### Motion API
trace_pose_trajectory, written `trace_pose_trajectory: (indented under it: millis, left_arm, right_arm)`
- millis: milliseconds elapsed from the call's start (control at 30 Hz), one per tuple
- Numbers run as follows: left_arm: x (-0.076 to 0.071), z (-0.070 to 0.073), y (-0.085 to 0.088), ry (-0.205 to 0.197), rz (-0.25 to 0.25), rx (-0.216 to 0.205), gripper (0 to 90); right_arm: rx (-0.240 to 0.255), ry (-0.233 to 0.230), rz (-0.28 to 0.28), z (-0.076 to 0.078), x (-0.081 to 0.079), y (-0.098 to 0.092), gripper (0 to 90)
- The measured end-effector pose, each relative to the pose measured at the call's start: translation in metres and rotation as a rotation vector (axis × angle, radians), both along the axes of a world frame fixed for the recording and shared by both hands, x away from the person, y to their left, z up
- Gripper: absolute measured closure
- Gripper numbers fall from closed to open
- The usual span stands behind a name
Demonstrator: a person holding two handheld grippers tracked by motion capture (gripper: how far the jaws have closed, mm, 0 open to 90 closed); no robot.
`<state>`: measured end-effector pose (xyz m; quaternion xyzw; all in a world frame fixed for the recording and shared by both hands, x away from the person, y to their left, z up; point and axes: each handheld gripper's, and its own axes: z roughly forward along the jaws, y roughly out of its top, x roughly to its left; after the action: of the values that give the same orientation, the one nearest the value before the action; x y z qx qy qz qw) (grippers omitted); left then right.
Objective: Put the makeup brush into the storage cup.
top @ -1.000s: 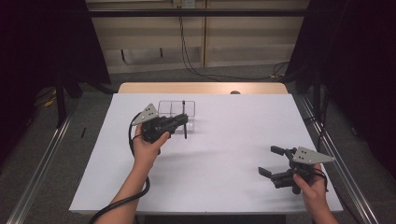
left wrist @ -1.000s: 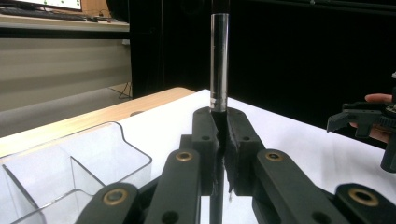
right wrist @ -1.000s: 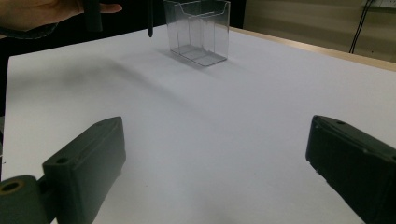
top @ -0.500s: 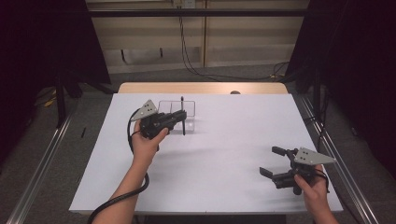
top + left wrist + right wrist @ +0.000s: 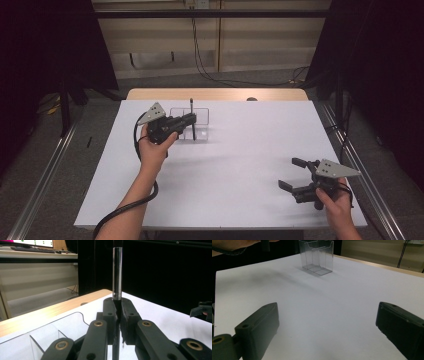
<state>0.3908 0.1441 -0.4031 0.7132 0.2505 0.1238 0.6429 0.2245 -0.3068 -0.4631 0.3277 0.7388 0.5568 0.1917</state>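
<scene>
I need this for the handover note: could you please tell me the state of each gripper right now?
Left gripper: shut on the dark pen, held upright beside the clear organiser.
Right gripper: open, holding nothing.

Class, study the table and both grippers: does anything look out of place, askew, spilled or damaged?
Nothing stands out. The left gripper holds a dark pen upright over the clear plastic organizer, which stands square on the white table cover. The right gripper rests open, apart from both.
</scene>
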Motion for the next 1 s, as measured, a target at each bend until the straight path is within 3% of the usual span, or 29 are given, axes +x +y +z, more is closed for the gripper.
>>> trace_pose_trajectory:
  millis: [667, 1000]
  left_arm:
    - [0.010, 0.010, -0.001, -0.018, 0.015, 0.000, 83.5]
    - [0.016, 0.019, 0.005, -0.028, 0.049, -0.009, 83.6]
  right_arm:
    - [0.006, -0.002, 0.004, 0.000, -0.001, -0.001, 4.6]
    - [0.007, 0.002, 0.005, -0.001, -0.001, 0.000, 4.6]
